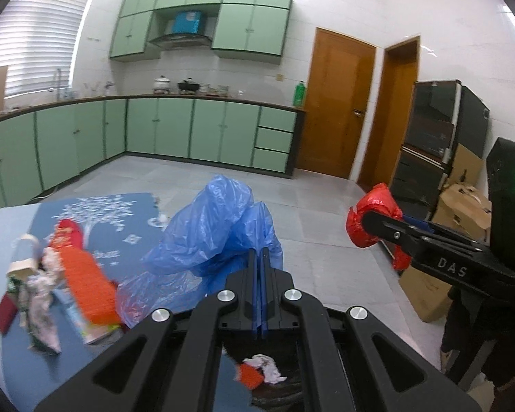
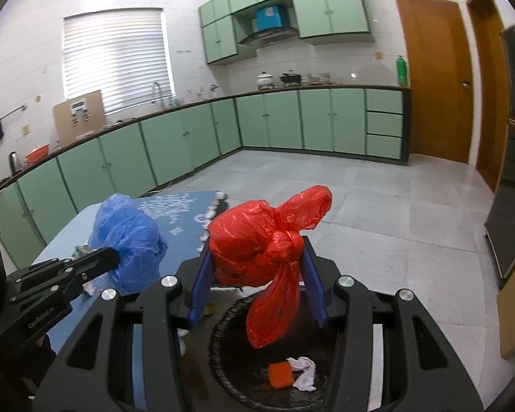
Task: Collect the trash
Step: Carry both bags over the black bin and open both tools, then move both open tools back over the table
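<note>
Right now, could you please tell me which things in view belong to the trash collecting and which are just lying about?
Belongs to the job:
- red bag, knotted, held in the right claw
- blue bag, pinched in the left claw
- bin below, scraps inside
- litter pile on the table

Just lying about:
- cardboard boxes
- green bottle
- pots

Bright, even daylight from blinds-covered window (image 2: pixel 116 58); soft, weak shadows. Mild glare on white wall tiles (image 1: pixel 343 10) and glossy floor (image 2: pixel 377 206). Strong fisheye bending, dark vignette in corners. Motion blur on trash pile (image 1: pixel 61 274) at left in left wrist view; background cabinets (image 1: pixel 175 130) slightly soft.
</note>
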`<state>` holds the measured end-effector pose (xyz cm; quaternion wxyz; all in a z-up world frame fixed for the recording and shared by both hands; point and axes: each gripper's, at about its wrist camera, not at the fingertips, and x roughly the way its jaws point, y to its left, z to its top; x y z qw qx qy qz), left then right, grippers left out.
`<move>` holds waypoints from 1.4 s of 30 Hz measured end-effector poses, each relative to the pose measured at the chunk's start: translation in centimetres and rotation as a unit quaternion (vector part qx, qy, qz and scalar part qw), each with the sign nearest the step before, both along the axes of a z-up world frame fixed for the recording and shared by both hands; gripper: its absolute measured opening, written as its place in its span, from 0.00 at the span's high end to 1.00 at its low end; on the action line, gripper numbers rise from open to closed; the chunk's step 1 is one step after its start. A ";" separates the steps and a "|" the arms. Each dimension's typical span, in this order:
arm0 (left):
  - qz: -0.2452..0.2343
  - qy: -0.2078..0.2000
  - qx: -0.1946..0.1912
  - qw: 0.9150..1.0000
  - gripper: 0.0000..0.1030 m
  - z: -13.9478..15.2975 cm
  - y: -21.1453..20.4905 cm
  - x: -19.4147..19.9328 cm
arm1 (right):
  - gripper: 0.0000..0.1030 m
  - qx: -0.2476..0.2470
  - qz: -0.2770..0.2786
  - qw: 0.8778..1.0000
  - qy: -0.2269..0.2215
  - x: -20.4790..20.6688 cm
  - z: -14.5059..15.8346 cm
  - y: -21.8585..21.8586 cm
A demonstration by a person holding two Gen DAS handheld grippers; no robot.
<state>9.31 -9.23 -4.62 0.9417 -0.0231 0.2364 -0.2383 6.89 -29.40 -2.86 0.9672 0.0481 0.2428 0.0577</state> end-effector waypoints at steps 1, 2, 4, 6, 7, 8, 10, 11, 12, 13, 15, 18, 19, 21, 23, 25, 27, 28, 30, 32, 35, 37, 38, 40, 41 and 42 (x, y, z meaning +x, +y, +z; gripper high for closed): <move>-0.005 0.001 -0.001 1.000 0.99 -0.2 -0.5 0.3 | 0.55 0.002 -0.004 1.000 0.003 0.1 -0.4 -0.5; -0.012 0.003 -0.002 1.000 0.99 -0.4 -1.1 0.7 | 0.55 0.003 -0.008 1.000 0.007 0.3 -0.8 -1.2; -0.022 0.008 -0.002 1.000 0.99 -0.9 -2.0 1.1 | 0.55 0.001 -0.017 1.000 0.015 0.5 -1.7 -2.1; -0.028 0.013 0.001 1.000 0.99 -1.5 -2.7 1.6 | 0.55 -0.003 -0.026 0.999 0.022 0.8 -2.6 -2.8; -0.030 0.015 0.002 0.999 0.99 -1.8 -3.1 1.9 | 0.55 -0.006 -0.031 0.999 0.026 1.0 -3.1 -3.2; -0.033 0.018 0.004 0.999 0.99 -2.2 -3.7 2.3 | 0.55 -0.008 -0.034 0.999 0.028 1.2 -3.5 -3.6; -0.036 0.023 0.007 0.999 0.99 -2.8 -4.5 2.5 | 0.55 -0.006 -0.039 0.999 0.034 1.7 -4.1 -3.9; -0.037 0.026 0.009 0.999 0.99 -3.2 -4.9 2.9 | 0.55 -0.005 -0.041 0.998 0.038 1.9 -4.5 -4.2; -0.039 0.032 0.010 0.999 0.99 -3.7 -5.4 3.3 | 0.55 -0.005 -0.043 0.998 0.043 2.2 -5.0 -4.5; -0.040 0.034 0.012 0.999 0.99 -4.0 -5.8 3.7 | 0.55 -0.005 -0.044 0.998 0.046 2.4 -5.3 -4.5; -0.043 0.040 0.015 0.998 0.99 -4.7 -6.6 4.5 | 0.55 -0.004 -0.045 0.997 0.054 3.1 -6.0 -4.8; -0.046 0.050 0.018 0.998 0.99 -5.6 -7.3 5.6 | 0.55 -0.005 -0.049 0.996 0.070 4.3 -7.4 -5.4; -0.047 0.053 0.020 0.997 0.99 -5.8 -7.6 5.9 | 0.55 -0.004 -0.051 0.996 0.075 4.6 -7.9 -5.6; -0.052 0.061 0.023 0.997 0.99 -6.3 -8.0 6.5 | 0.53 -0.005 -0.053 0.995 0.084 5.2 -8.6 -5.8; -0.055 0.069 0.025 0.996 0.98 -6.7 -8.1 7.0 | 0.50 -0.009 -0.056 0.994 0.094 5.7 -9.4 -6.1; -0.054 0.074 0.026 0.995 0.94 -7.0 -8.0 7.3 | 0.48 -0.010 -0.055 0.993 0.101 6.1 -9.7 -6.2; -0.052 0.081 0.022 0.995 0.82 -7.1 -7.6 7.4 | 0.44 -0.011 -0.055 0.993 0.105 6.2 -10.1 -6.1; -0.051 0.083 0.020 0.995 0.75 -7.1 -7.4 7.5 | 0.41 -0.011 -0.057 0.993 0.106 6.2 -10.2 -6.0; -0.049 0.082 0.014 0.995 0.70 -7.0 -6.9 7.3 | 0.38 -0.007 -0.057 0.992 0.108 6.2 -10.3 -6.0; -0.045 0.080 0.015 0.996 0.69 -6.9 -6.6 7.1 | 0.38 -0.006 -0.059 0.992 0.109 6.1 -10.4 -6.0; -0.038 0.079 0.013 0.996 0.66 -6.4 -5.8 7.0 | 0.33 -0.006 -0.059 0.993 0.105 6.0 -9.8 -5.8; -0.028 0.069 0.016 0.997 0.59 -5.7 -4.9 6.6 | 0.24 -0.009 -0.062 0.993 0.102 5.7 -9.3 -5.5; -0.021 0.064 0.019 0.998 0.55 -5.4 -4.4 6.4 | 0.21 -0.010 -0.066 0.993 0.098 5.4 -8.8 -5.2; -0.004 0.053 0.022 0.998 0.51 -4.6 -3.2 5.7 | 0.12 -0.009 -0.068 0.994 0.086 4.8 -8.0 -4.6; 0.003 0.049 0.024 0.998 0.47 -4.3 -2.7 5.5 | 0.12 -0.007 -0.067 0.994 0.081 4.6 -7.5 -4.2; 0.016 0.041 0.025 0.999 0.45 -3.7 -1.8 4.9 | 0.11 -0.004 -0.066 0.995 0.076 4.4 -7.1 -3.7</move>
